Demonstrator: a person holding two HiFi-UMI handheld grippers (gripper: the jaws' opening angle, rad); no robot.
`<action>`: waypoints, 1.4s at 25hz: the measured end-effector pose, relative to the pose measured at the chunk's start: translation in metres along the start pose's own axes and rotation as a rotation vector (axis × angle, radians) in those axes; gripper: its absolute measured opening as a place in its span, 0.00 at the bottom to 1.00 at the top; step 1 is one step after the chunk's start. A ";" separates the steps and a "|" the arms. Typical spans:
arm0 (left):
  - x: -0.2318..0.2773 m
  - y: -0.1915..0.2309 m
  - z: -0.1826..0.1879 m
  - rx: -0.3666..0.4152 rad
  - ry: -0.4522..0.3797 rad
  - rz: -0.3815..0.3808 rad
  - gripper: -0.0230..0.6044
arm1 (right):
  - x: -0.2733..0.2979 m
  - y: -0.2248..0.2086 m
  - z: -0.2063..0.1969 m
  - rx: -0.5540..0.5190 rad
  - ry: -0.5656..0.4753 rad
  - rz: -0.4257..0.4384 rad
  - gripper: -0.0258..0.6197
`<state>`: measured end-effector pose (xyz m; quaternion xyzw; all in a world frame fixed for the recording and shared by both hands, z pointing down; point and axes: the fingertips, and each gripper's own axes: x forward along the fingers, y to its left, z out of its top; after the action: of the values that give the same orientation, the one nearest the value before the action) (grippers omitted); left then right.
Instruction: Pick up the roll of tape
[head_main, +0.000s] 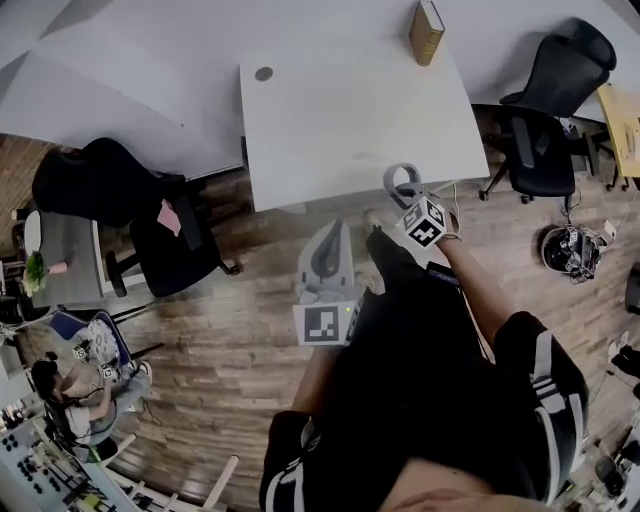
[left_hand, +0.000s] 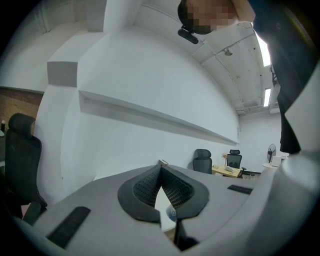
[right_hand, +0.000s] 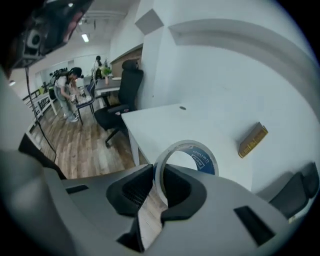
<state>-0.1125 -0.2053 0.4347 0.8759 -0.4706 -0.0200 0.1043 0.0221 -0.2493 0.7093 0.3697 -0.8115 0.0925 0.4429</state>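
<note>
Person (head_main: 440, 400): we logged dark sleeves and two forearms at the bottom of the head view, with one gripper in each hand.
Left gripper (head_main: 333, 238): the nearest item. We found it pointing level toward the counter, above the wooden floor (head_main: 220, 340) and just short of the counter's near edge.
Left fingers (left_hand: 142, 187): clenched tip to tip, and we saw nothing between them.
Right gripper (head_main: 404, 196): beyond the left gripper and to its right, and tilted downward.
Right fingers (right_hand: 132, 189): grasping the roll of tape, with one side of the ring's wall pinched between the pads.
Roll of tape (right_hand: 204, 160): a pale ring with a blue printed lining. We found it standing on edge in the right fingers at the counter's near edge. Floor showed through the gap beneath the fingers.
Counter (head_main: 340, 120): white and rectangular, set against the white wall.
Round disc (head_main: 264, 73): small and dark, near the counter's far left corner.
Book (head_main: 427, 32): tan, at the counter's far edge by the wall, well apart from the tape.
Left chair (head_main: 110, 190): a black office chair beside the counter's left end, with something pink on its seat.
Right chair (head_main: 545, 110): a black office chair off the counter's right end.
Second person (head_main: 70, 395): we noted someone far off on the floor's left side, too small to detail.
</note>
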 end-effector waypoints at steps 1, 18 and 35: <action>-0.010 -0.004 -0.002 0.002 0.002 -0.005 0.06 | -0.015 0.006 0.003 0.036 -0.037 -0.014 0.16; -0.039 -0.100 -0.018 0.119 0.023 -0.087 0.06 | -0.270 -0.008 0.017 0.404 -0.616 -0.221 0.14; -0.012 -0.183 -0.027 0.143 0.016 -0.097 0.06 | -0.349 -0.024 -0.031 0.492 -0.754 -0.220 0.14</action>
<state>0.0350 -0.0932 0.4236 0.9030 -0.4271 0.0155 0.0438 0.1757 -0.0707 0.4486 0.5555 -0.8259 0.0940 0.0230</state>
